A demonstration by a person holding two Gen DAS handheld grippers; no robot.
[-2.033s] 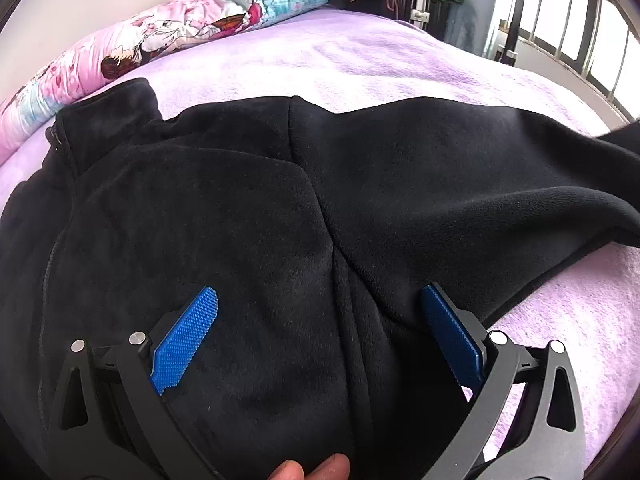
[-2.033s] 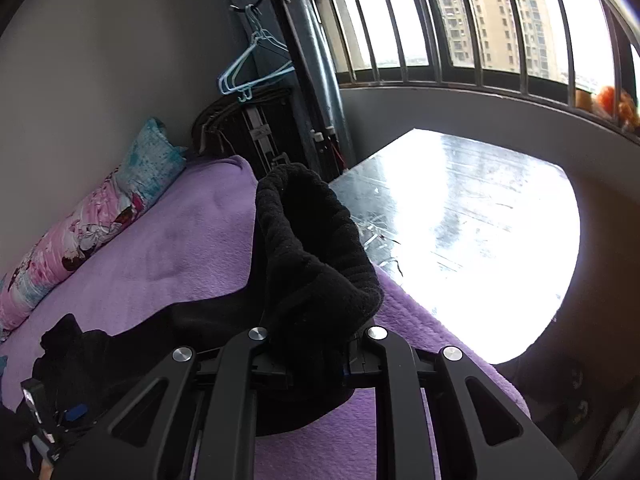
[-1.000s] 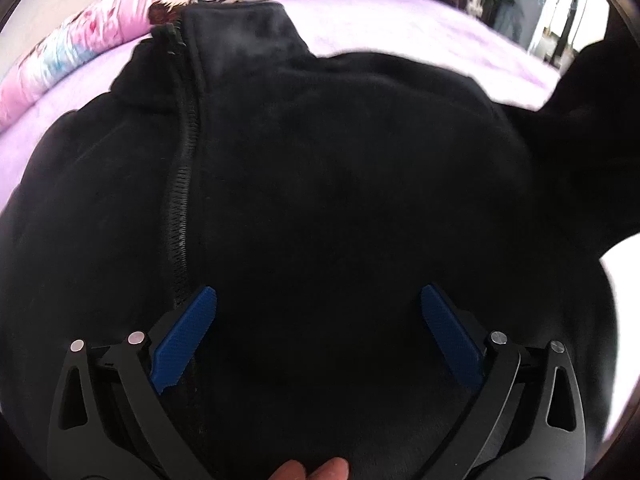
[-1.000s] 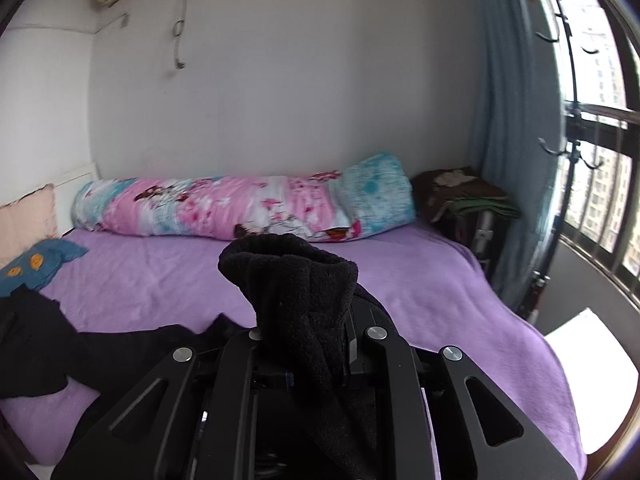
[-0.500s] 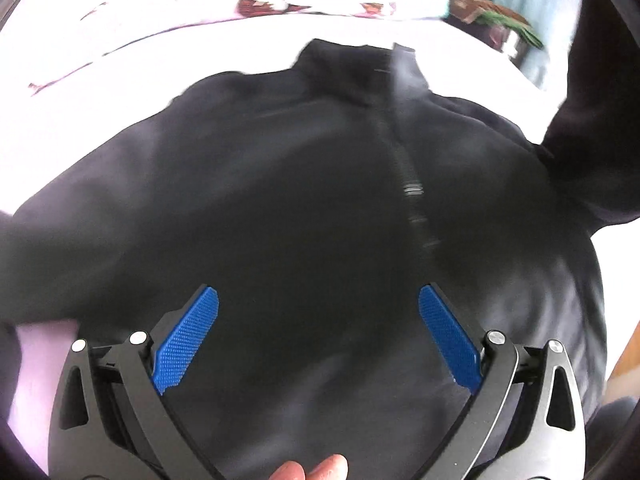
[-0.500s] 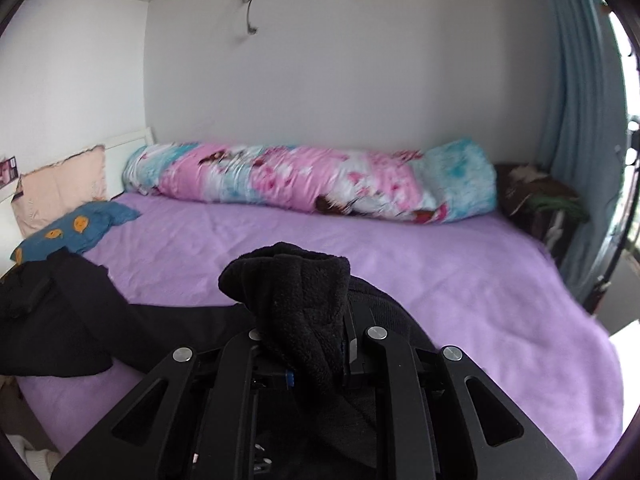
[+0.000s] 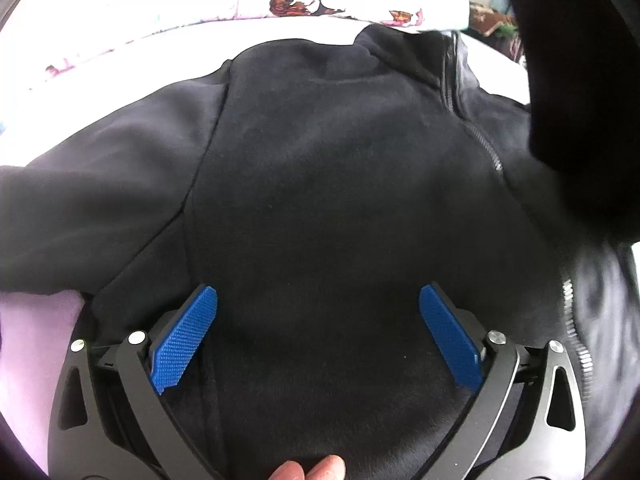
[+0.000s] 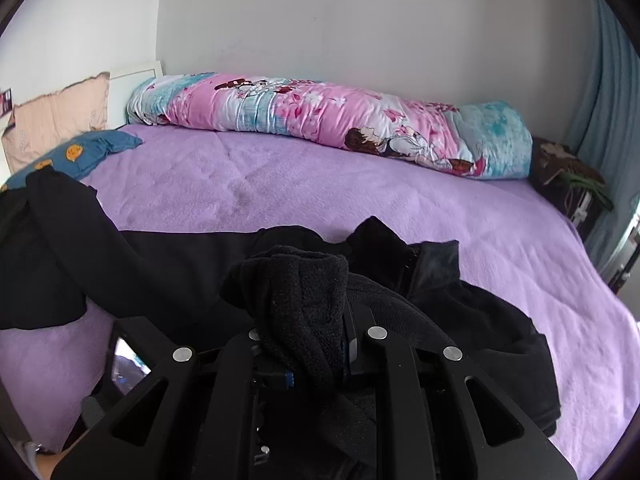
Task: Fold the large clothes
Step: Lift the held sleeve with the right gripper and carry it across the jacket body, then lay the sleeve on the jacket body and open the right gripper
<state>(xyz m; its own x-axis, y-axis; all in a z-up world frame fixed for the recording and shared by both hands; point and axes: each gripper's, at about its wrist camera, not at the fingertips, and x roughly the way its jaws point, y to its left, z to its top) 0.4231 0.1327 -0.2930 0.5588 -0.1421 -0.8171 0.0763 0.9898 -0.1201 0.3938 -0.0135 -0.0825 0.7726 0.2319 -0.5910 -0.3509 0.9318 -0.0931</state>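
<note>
Black fleece zip-front jacket (image 7: 340,208) lies spread on the bed with the purple plush blanket (image 8: 320,184), front side up, collar toward the far edge. Zipper (image 7: 486,148) runs down the right part of the left wrist view, its teeth visible near the collar and again lower right.

Left gripper (image 7: 318,336): jaws spread wide, blue textured pads (image 7: 186,338) well apart, nothing between them but the jacket's chest panel lying below. No pad presses on cloth, so it counts as released. Two fingertips of the person (image 7: 308,470) show at the bottom edge of that view.

Right gripper (image 8: 316,348): clenched on the black fleece sleeve cuff (image 8: 296,292), which bunches up out of the closed jaws and stands above them (pads themselves mostly hidden by the fabric). In the left wrist view the same lifted sleeve (image 7: 580,80) hangs as a dark mass at upper right, over the jacket's right shoulder area.

The other sleeve (image 7: 92,208) extends flat to the left across the blanket.

Surroundings: long rolled quilt in pink and teal print (image 8: 332,120) lies along the wall at the far side of the bed; blue pillow with orange smiley faces (image 8: 76,156) at far left, a beige pillow (image 8: 56,120) behind it. Dark bundle on a stand (image 8: 564,172) at the bed's far right corner, beside the teal curtain (image 8: 604,92).
</note>
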